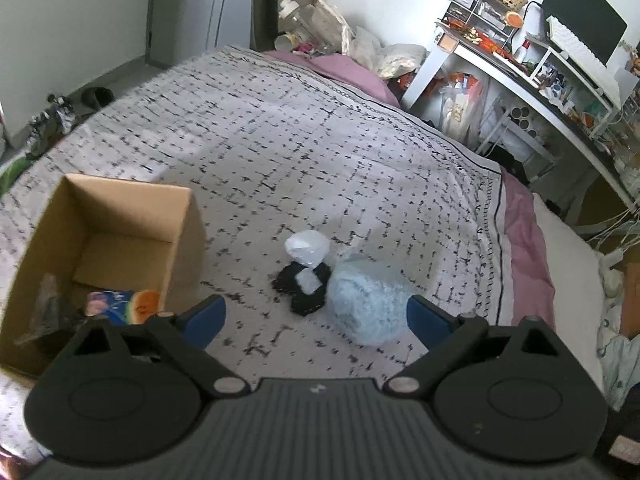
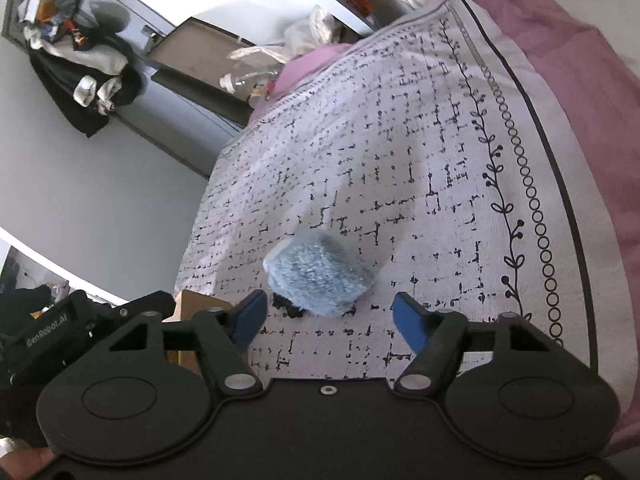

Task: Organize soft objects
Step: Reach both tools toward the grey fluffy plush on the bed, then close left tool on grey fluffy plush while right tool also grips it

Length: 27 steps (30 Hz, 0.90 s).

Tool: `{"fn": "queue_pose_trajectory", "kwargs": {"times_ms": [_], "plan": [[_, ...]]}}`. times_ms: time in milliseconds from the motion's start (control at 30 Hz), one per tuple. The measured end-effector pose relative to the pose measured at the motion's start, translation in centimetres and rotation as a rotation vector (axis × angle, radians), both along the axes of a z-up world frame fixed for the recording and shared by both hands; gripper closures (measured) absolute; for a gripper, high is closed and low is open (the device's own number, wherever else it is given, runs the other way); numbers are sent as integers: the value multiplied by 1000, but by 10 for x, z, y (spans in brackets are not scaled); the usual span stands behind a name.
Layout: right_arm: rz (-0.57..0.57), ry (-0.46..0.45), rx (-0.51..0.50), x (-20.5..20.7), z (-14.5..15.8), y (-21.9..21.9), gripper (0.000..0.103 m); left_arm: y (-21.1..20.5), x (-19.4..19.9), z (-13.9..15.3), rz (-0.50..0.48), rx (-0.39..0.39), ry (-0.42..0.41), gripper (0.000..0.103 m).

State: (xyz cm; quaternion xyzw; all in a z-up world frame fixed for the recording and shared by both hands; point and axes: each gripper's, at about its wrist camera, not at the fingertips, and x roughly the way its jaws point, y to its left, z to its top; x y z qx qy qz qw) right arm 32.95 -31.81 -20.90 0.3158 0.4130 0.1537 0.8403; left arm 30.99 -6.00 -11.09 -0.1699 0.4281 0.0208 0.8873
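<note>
Both the left gripper (image 1: 316, 320) and right gripper (image 2: 326, 318) are hovering spread apart, empty. The cardboard box (image 1: 176, 216), left, is holding some items; beyond, the blue plush (image 1: 366, 300), black cloth (image 1: 304, 290) and white bag (image 1: 306, 248) are lying unsorted on the bed (image 1: 280, 140).

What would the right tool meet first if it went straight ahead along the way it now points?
Most likely the fluffy blue soft object on the bedspread. It lies just ahead of the open right tool, roughly centred between its fingers, with nothing in between. Depth is hard to judge through the fisheye.
</note>
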Motion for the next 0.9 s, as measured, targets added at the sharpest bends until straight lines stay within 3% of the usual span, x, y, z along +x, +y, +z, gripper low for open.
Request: {"fn": "queue_pose_trajectory", "kwargs": {"times_ms": [167, 233, 333, 533, 900], "plan": [[-25, 43, 16, 14, -15, -2, 48, -10, 19, -10, -20, 0, 0, 22], [-34, 59, 23, 19, -21, -4, 55, -13, 27, -14, -31, -16, 6, 35], [-49, 82, 37, 28, -29, -7, 61, -19, 39, -19, -45, -27, 12, 47], [-84, 115, 46, 43, -43, -13, 64, -32, 61, -25, -82, -34, 16, 63], [-90, 156, 45, 66, -65, -14, 65, -62, 95, -39, -133, -43, 42, 69]]}}
